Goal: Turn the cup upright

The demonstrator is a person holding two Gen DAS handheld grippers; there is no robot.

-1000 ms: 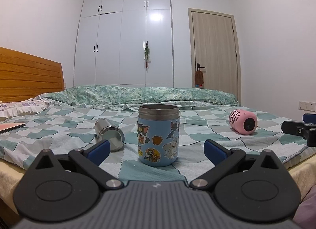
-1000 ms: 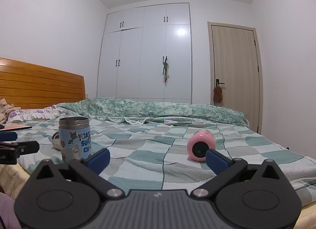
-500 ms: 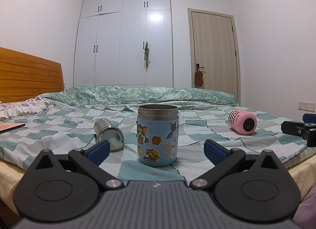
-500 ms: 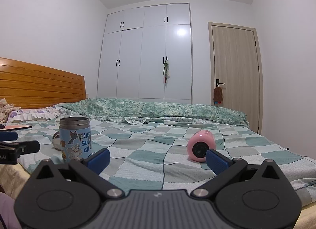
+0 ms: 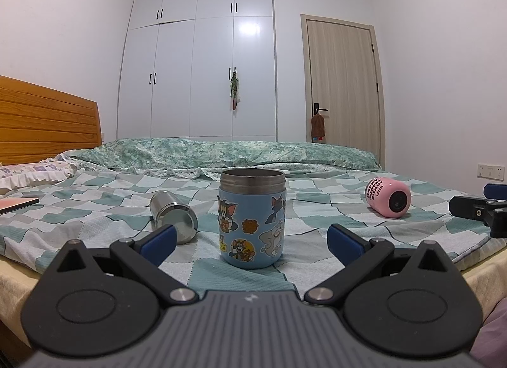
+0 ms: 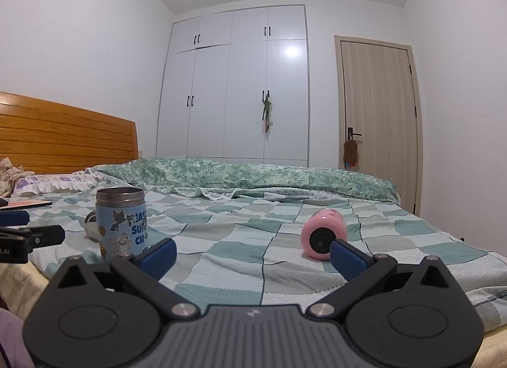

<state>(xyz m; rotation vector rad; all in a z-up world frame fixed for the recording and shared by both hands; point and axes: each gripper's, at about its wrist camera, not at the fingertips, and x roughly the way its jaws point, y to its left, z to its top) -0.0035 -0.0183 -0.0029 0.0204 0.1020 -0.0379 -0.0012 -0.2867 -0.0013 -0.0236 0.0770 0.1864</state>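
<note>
Three cups lie on the checked bedspread [image 5: 95, 209]. The blue cartoon cup [image 5: 252, 219] stands upright near the bed's near edge. The steel cup [image 5: 172, 214] lies on its side just left of it. The pink cup [image 5: 388, 196] lies on its side well to the right.

The left view shows the steel cup whole, while in the right view the blue cup hides most of it. The right view faces the pink cup's open mouth squarely.

The left gripper [image 5: 250, 239] has its jaws spread wide and empty, short of the blue cup. The right gripper [image 6: 253, 254] is likewise spread and empty, its right pad [image 6: 347, 257] overlapping the pink cup in the picture.

One wardrobe [image 5: 199, 60] and one door [image 5: 342, 82] stand on the far wall.
</note>
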